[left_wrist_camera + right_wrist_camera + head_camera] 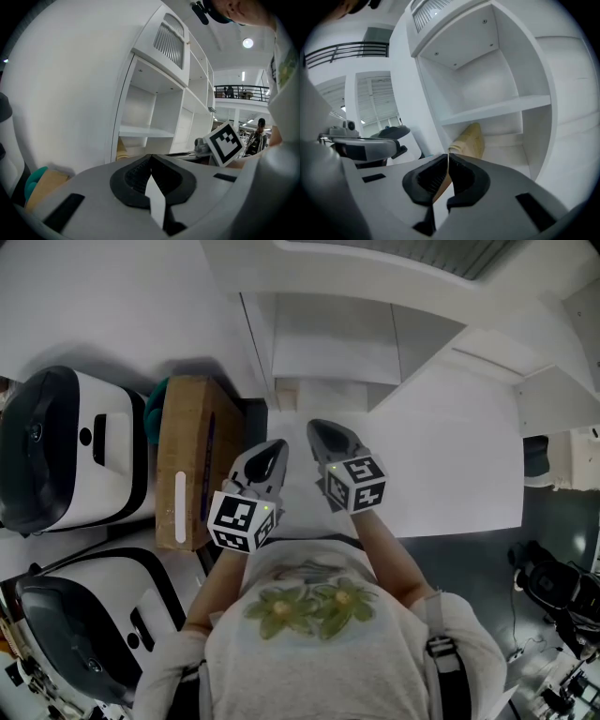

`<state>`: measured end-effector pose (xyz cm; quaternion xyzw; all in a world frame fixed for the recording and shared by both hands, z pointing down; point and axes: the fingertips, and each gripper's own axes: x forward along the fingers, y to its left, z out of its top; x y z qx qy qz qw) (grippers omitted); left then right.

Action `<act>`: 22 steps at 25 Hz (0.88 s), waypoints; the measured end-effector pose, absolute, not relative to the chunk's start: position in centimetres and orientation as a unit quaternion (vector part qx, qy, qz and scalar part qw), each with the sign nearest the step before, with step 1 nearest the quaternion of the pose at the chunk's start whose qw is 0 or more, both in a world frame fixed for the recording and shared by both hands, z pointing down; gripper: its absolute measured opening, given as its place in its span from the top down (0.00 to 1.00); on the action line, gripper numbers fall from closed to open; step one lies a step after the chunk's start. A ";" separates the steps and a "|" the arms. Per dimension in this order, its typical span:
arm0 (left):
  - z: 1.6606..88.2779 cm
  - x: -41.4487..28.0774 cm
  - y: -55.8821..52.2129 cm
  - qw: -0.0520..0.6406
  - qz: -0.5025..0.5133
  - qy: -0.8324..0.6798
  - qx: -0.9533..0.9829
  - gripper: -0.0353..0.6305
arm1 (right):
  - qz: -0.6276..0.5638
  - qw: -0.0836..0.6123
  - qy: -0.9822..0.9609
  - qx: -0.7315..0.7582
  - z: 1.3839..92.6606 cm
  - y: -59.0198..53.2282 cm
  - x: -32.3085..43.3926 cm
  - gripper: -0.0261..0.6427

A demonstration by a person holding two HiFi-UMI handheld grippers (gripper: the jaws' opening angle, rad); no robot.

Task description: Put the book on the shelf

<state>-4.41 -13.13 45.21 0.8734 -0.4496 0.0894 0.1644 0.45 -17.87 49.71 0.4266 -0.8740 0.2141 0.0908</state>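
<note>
White wall on the left, shelving dead ahead. Far left are two white-and-black moulded machine housings (66, 451), then an upright brown cardboard box (192, 460) with something teal tucked behind it. None of that matters for the task.

The left gripper (270, 454) has its jaws closed tip to tip with nothing between them; the left gripper view confirms this. The right gripper (323, 435) is just beside it, reaching slightly further forward. Its jaws are also pressed together and empty.

Both point at the tall white open-fronted shelf unit (333, 343). The tan soft-cover book (287, 394) is already in the lowest compartment, at the left end by the side panel. I'm taking it as the book since nothing else book-like is in view. It's not upright: in the right gripper view it leans, with its long axis running from low-left up to the right.

Key relation:
- **Right jaws:** the book (469, 139) lies straight ahead, just above the tips.
- **Left jaws:** the book (121, 151) is ahead but off to the left, partly cut off by the shelf's side panel.
- **Nearer gripper:** the right one, by a little.

My read is that placement looks done and both grippers are clear of the book. If anything is left, it's straightening. That would be a straight-in reach with the right gripper, and the jaws must open first.
</note>
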 end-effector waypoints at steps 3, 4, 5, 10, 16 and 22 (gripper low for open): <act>45.0 -4.3 -12.4 0.162 0.089 -0.448 0.875 0.91 | 0.209 0.073 -0.875 0.431 48.1 -16.5 0.9 0.91; 45.0 -4.2 -12.1 0.161 0.088 -0.447 0.875 0.91 | 0.206 0.069 -0.874 0.434 47.7 -16.0 1.0 0.91; 44.9 -4.2 -11.9 0.160 0.087 -0.447 0.876 0.91 | 0.203 0.065 -0.874 0.437 47.3 -15.6 1.2 0.91; 44.2 -4.4 -10.6 0.153 0.083 -0.446 0.878 0.91 | 0.182 0.057 -0.877 0.441 45.5 -13.6 1.0 0.91; 42.6 -5.3 -8.9 0.146 0.070 -0.447 0.880 0.91 | 0.164 0.055 -0.878 0.446 44.1 -11.1 0.4 0.91; 42.0 -5.8 -6.0 0.150 0.068 -0.439 0.883 0.91 | 0.158 0.056 -0.875 0.454 43.0 -8.0 -0.2 0.91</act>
